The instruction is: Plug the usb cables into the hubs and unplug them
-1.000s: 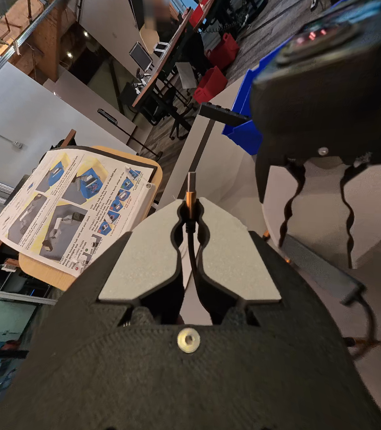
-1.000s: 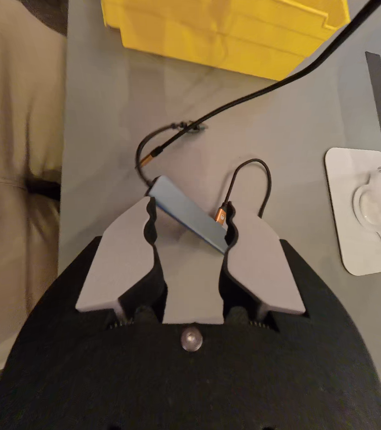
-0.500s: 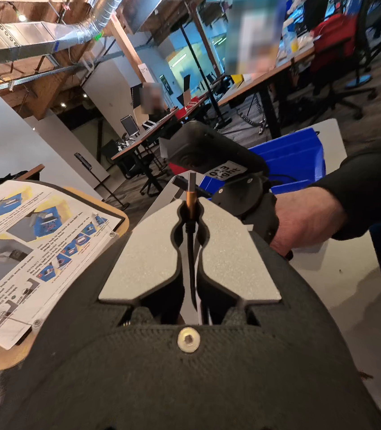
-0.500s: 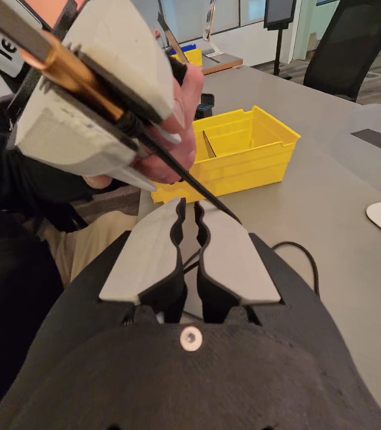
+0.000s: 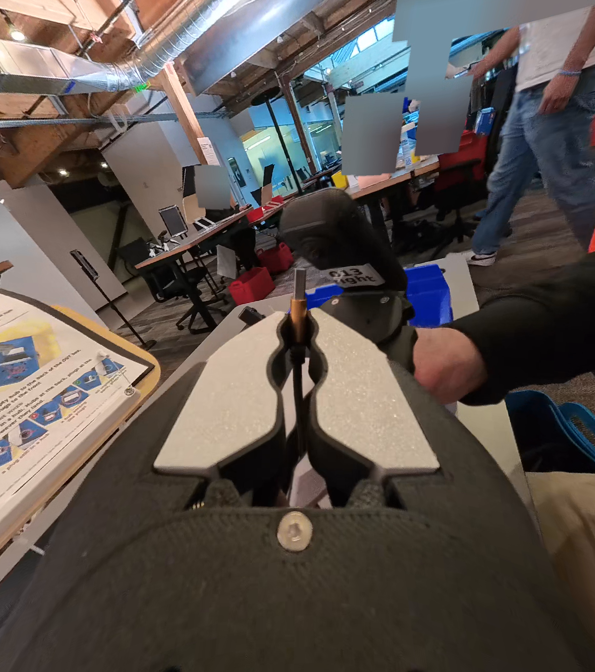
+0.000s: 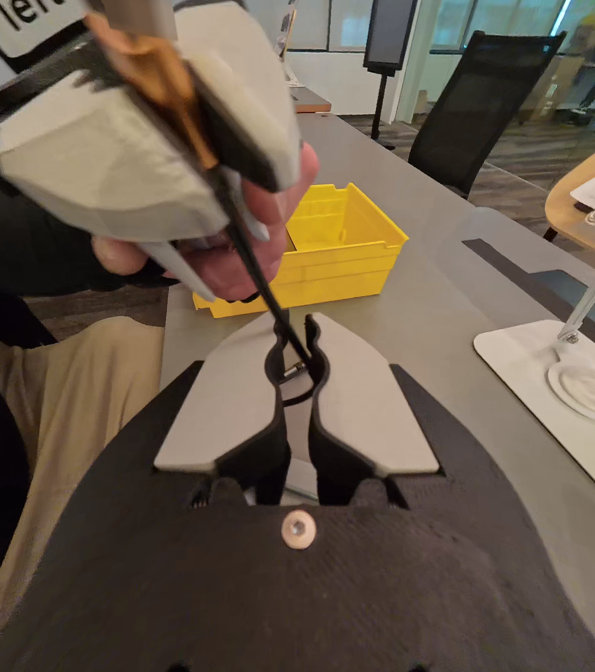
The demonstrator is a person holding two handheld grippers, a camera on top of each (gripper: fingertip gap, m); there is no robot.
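Note:
My left gripper is shut on a USB plug with a copper collar, its metal tip pointing up past the fingertips. Its black cable runs back between the fingers. In the right wrist view the left gripper hangs close above, and the same cable drops from it into my right gripper. The right fingers are almost together around that cable, with a small silver connector in the gap. No hub is in view.
A yellow bin stands on the grey table beyond the grippers. A white base with a clear stand is at the right. A blue bin and an instruction board show in the left wrist view.
The right gripper was open around a blue-grey hub on the table; it has since closed and tilted up. The left gripper, still holding its plug, has come closer to it.

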